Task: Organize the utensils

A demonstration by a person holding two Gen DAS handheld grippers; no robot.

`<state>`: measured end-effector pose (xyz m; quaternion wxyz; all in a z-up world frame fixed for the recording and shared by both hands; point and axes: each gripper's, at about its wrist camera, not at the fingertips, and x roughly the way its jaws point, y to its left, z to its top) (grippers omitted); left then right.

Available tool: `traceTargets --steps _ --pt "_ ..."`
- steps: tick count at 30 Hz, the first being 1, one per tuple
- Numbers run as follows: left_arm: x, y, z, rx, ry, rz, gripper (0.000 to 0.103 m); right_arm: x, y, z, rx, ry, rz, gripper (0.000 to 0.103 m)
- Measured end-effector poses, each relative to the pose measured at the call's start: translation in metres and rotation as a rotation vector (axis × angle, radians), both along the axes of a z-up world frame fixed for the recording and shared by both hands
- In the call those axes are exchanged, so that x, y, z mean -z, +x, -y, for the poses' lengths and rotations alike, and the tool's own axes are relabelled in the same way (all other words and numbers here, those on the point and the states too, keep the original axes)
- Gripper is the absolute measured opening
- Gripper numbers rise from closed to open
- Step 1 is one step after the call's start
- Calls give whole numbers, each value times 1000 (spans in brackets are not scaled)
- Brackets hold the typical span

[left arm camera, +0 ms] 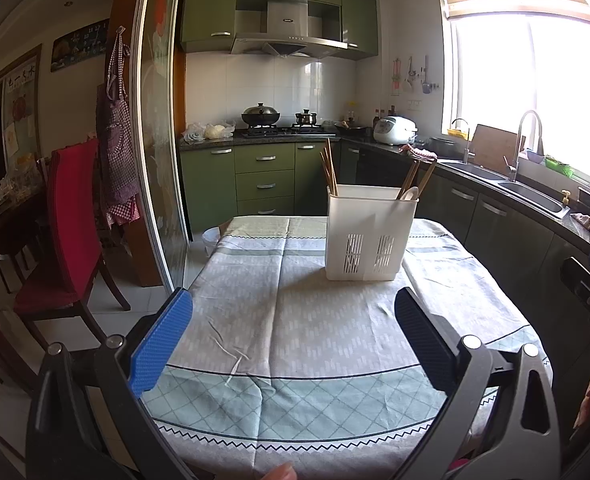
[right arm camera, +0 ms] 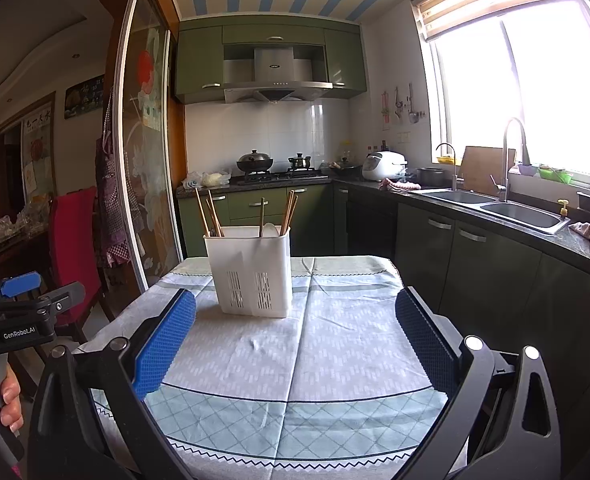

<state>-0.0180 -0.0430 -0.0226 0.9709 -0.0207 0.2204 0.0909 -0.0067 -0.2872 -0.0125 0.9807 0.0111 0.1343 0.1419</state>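
Holder stands upright on the far half of the table, well apart from both claws. Chopsticks sit in its left compartment; more sticks and a white spoon in its right. No loose utensils visible on the cloth, so sorting looks finished or nearly so; mixed right compartment may need checking. Left claw: spread wide, empty, touching nothing. Right claw: likewise wide apart, empty, above the near table edge.
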Motion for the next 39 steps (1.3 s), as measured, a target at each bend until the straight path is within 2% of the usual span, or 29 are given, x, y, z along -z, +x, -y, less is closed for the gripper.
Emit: traceTargets --steps 27,32,39 --pt "3 3 3 29 -16 -28 96 5 3 -1 0 -6 -7 98" --pt "4 6 -1 39 -45 -44 96 6 4 -2 -1 -7 -9 98" --pt "5 7 -2 37 -32 -27 96 9 6 -3 -2 -7 -14 98"
